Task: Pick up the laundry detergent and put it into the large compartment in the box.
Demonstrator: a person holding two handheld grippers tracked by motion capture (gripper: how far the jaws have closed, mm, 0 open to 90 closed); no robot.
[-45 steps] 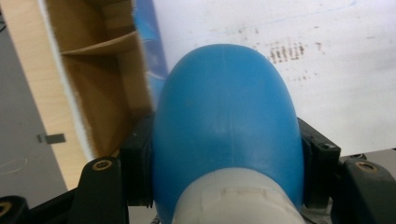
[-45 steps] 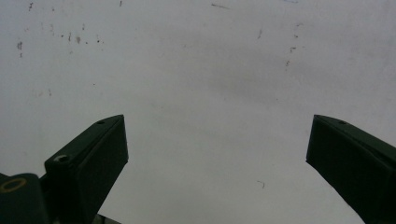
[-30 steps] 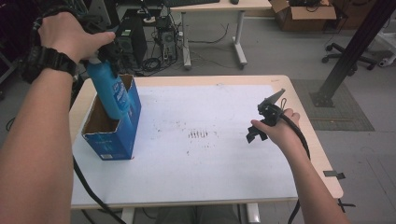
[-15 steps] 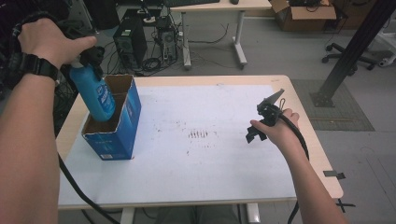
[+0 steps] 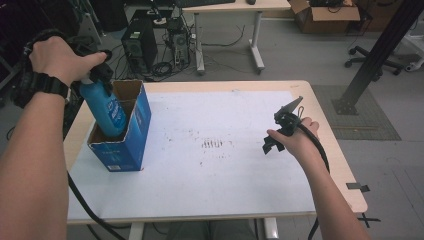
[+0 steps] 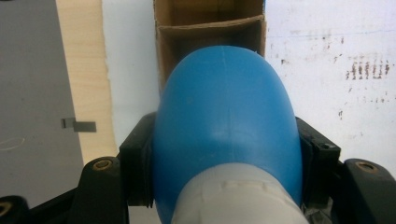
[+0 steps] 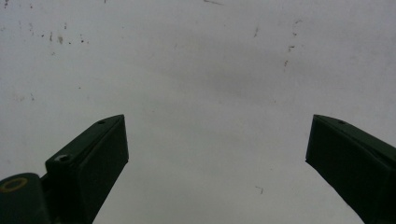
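One tall blue plastic bottle point(image 5: 107, 107), pinched by left gripper point(image 6: 224, 154), stands upright, base inside open blue cardboard box point(image 5: 131, 142) directly below; right gripper point(image 5: 281, 132) idle, jaws spread, far right.

Two black jaws of the right gripper point(image 7: 217, 154) are seen rising from the bottom corners, set wide apart with nothing held between them. Behind them a white table surface point(image 7: 201, 70) is shown, marked with small dark specks and faint scuffs, mostly toward the upper edge.
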